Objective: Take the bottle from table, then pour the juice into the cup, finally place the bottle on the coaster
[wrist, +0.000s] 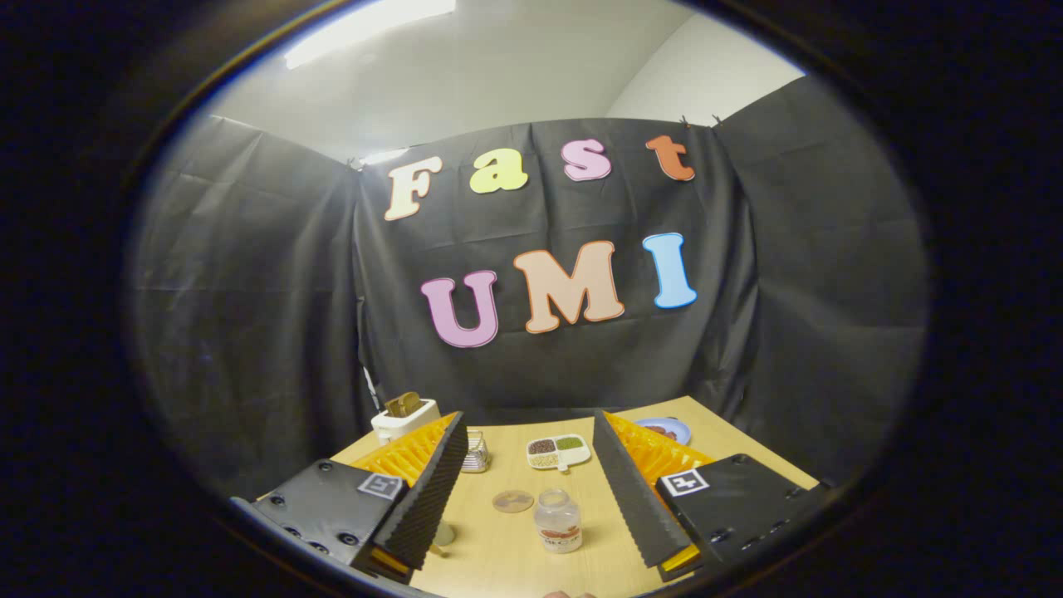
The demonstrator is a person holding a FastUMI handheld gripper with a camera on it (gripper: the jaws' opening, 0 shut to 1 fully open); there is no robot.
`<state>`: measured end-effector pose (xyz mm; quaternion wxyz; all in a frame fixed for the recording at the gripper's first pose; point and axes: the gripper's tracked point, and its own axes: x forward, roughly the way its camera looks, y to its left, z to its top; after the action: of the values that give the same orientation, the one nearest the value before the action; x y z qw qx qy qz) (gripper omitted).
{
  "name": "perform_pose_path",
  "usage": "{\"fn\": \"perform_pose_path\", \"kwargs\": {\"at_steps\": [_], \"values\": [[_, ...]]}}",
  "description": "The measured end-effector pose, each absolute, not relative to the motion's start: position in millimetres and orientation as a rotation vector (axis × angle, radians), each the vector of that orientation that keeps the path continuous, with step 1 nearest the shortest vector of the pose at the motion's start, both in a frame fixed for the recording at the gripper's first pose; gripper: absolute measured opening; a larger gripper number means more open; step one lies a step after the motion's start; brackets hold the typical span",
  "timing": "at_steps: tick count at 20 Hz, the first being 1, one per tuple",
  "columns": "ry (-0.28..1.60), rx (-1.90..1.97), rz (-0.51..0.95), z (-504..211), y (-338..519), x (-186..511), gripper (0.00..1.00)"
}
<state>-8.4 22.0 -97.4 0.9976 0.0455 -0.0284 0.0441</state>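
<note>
A small clear bottle (557, 521) with a pale label and a little reddish liquid stands upright on the wooden table (515, 565). It shows between my two fingers, nearer the right one, and neither finger touches it. My gripper (528, 422) is open wide and empty, and seems to be held above the table. A round brownish coaster (512, 501) lies flat just left of the bottle and slightly beyond it. A pale object (444, 534), possibly the cup, peeks out from behind the left finger (432, 490) and is mostly hidden.
Beyond the fingers, a white toaster (404, 418) with bread stands at the far left. A small wire rack (475, 453) and a divided dish (558, 452) of grains lie mid-table. A blue plate (664, 429) sits far right. Black cloth walls the booth.
</note>
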Motion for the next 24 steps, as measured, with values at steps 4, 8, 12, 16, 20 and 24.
{"fn": "perform_pose_path", "kwargs": {"at_steps": [4, 8, 12, 16, 20, 24], "values": [[-0.039, 0.093, 0.092, -137.8, 20.0, 3.4, 0.96], [-0.013, 0.091, 0.094, -179.8, 20.1, 15.1, 0.96], [0.036, 0.096, 0.077, -229.7, 15.6, 31.6, 0.96], [0.075, 0.078, 0.067, -266.2, 15.9, 44.7, 0.96], [0.105, 0.088, 0.043, -300.0, 14.1, 59.6, 0.96], [0.131, 0.104, -0.001, -333.4, 10.2, 70.5, 0.96]]}}
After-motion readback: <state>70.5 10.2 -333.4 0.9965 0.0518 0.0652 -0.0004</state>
